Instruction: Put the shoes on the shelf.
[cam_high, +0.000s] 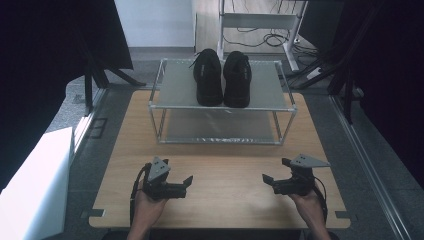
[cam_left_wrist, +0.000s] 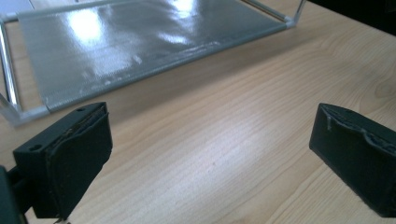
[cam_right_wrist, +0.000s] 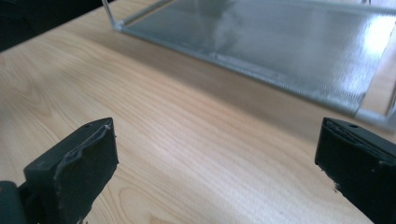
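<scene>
Shoes paired atop rack — both hand-held grippers gaping, empty, bare table between.

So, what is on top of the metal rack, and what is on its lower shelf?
On the top shelf of the rack stands a pair of black shoes, side by side. The lower shelf looks bare where it shows; its back part is hidden under the top shelf.

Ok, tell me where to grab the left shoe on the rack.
Grip the left shoe at its heel collar, coming from the near side, level above the top shelf. The heel faces the person, the opening gives an edge, and the right shoe crowds its inner side.
</scene>
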